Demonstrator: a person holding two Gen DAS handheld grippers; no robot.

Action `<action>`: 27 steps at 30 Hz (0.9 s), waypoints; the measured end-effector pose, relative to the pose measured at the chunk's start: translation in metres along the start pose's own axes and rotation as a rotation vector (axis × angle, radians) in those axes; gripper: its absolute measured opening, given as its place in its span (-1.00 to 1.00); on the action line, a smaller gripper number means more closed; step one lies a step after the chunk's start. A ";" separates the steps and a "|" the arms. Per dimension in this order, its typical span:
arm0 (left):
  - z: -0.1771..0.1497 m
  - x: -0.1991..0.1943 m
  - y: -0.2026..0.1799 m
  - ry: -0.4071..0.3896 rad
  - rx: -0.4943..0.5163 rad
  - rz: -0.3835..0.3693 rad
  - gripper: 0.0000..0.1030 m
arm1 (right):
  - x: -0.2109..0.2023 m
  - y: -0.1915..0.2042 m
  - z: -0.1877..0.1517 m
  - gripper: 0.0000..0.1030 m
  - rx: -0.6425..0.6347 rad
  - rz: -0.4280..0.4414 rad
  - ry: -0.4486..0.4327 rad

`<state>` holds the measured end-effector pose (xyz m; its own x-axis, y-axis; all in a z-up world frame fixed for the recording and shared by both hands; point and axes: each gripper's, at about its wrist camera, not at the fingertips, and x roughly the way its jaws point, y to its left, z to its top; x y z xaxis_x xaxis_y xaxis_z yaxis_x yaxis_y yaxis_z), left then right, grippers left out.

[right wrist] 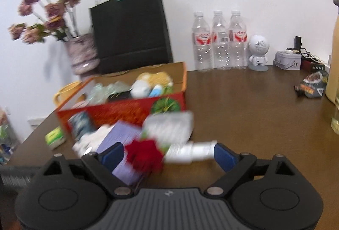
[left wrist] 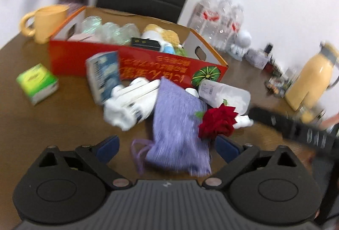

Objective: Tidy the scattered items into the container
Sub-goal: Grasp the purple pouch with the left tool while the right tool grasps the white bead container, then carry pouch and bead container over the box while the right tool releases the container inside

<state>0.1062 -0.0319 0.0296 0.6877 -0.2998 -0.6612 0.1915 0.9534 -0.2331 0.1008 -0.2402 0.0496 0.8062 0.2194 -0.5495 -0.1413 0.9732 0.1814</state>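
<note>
Left gripper: in the lower middle of the left wrist view, jaws spread wide, nothing pressed between the blue pads; the purple pouch shows in the gap but the pads stand clear of it on both sides.
Right gripper: low in the right wrist view, jaws spread wide, gripping nothing; the red flower and the white tube show in the gap between the pads.
Red box: the container, in the upper middle of the left wrist view on the brown table, already holding clear bottles, a dark small box and a yellow-white plush toy.
Purple pouch: lies flat on the table in the centre, just above the left gripper, its drawstring loop toward the lower left.
Red flower: just right of the pouch, above the left gripper's right pad.
Clear lidded tub: above the flower, beside the box's front right corner.
White tube: lies crosswise low in the right wrist view, its right end near the right pad.
White bundle: left of the pouch, below the box front.
Book: leans against the box front, left of centre.
Green packet: alone at far left, well apart from both grippers.
Yellow mug: upper left, behind the box.
</note>
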 end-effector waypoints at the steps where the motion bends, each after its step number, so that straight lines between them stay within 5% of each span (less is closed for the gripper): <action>1: 0.000 0.008 -0.005 0.018 0.021 0.028 0.50 | 0.011 0.000 0.008 0.78 0.003 0.006 0.022; 2: -0.001 0.017 -0.009 0.039 0.042 0.055 0.24 | 0.023 -0.001 0.014 0.78 0.008 0.017 0.041; 5: -0.005 0.023 -0.016 0.017 0.079 0.071 0.00 | 0.054 0.002 0.023 0.75 0.018 0.020 0.081; 7: -0.005 0.024 -0.018 0.017 0.087 0.051 -0.52 | 0.072 0.005 0.026 0.62 0.026 -0.006 0.100; 8: -0.006 0.024 -0.017 0.019 0.079 0.037 -0.58 | 0.081 0.007 0.028 0.37 0.030 -0.019 0.109; 12: -0.009 0.004 -0.013 0.000 0.063 0.017 -0.78 | 0.080 0.009 0.030 0.28 0.024 -0.040 0.103; 18: -0.038 -0.088 0.005 -0.058 0.111 0.024 -0.78 | -0.007 0.007 0.017 0.27 -0.044 0.015 -0.058; 24: -0.077 -0.104 0.033 0.030 -0.012 0.032 -0.71 | -0.058 0.014 -0.060 0.27 -0.067 0.177 0.072; 26: -0.079 -0.101 0.031 0.029 -0.004 0.049 -0.34 | -0.064 0.025 -0.078 0.26 -0.114 0.155 0.053; 27: -0.079 -0.101 0.030 0.008 -0.003 0.059 0.30 | -0.065 0.029 -0.084 0.27 -0.129 0.141 0.042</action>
<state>-0.0129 0.0248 0.0330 0.6921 -0.2438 -0.6794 0.1493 0.9692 -0.1956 -0.0037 -0.2209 0.0222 0.7487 0.3540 -0.5604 -0.3253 0.9329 0.1547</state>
